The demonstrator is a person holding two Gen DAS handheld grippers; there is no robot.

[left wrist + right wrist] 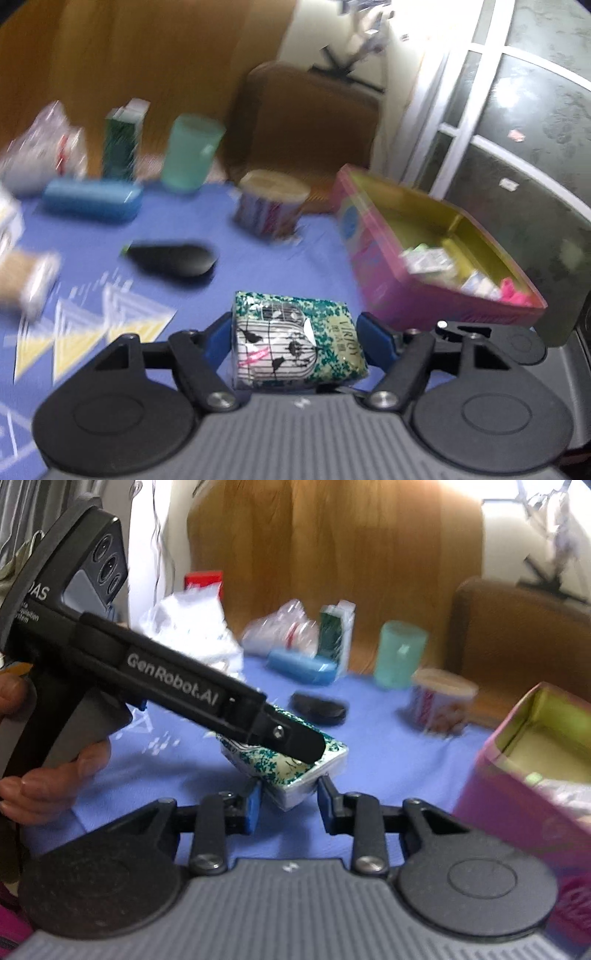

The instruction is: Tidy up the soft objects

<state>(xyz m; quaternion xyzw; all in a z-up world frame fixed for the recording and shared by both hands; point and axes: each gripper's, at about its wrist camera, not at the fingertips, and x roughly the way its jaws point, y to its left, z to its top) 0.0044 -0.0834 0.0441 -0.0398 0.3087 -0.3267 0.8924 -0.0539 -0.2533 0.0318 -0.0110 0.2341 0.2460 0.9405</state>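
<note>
Your left hand-held gripper was clamped on the tissue pack, the green-and-white one with the birdcage print, blue pads pressing both its sides and holding it up off the blue surface. From the right wrist view, your right hand-held gripper had its blue pads right at the lower corner of that same pack, left pad touching and the right one at the edge, so I honestly couldn't tell if it was gripping or just framing it. Your left hand was wrapped around the black handle over on that side.

Just beside the pack, to the right, sat the pink box with its gold inside, open, with a few small packets and something bright pink lying in its near end. A bit further out was a black case, then a striped tub. Near the back edge stood a teal cup, a blue case, a green carton and a crumpled plastic bag, all pretty blurry.
</note>
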